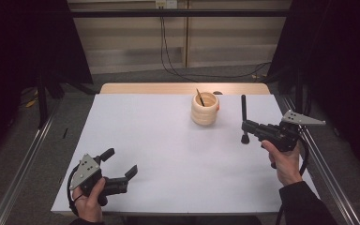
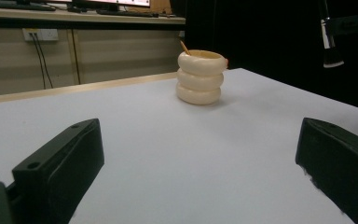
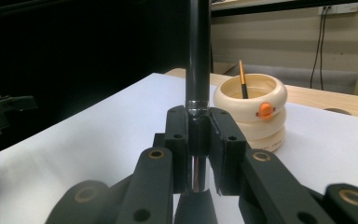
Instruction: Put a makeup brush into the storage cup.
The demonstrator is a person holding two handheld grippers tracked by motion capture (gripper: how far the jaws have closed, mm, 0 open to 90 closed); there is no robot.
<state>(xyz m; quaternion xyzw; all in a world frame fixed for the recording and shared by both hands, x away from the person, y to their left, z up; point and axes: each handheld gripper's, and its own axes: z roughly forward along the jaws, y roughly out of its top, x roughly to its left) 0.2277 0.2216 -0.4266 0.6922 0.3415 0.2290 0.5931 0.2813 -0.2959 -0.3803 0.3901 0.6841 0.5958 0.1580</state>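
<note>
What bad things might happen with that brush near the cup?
The right gripper pinches the brush near its bristle end, with the long handle standing up above the jaws. It might tip or slip in the grip.

The cup already has a thin brush leaning inside. Putting the brush in carelessly might knock that one or push the cup over.

The cup stands near the far edge of the table, so a hard bump might shove it off.

Grey floor (image 1: 136, 75), beige wall panels (image 1: 131, 40)
</note>
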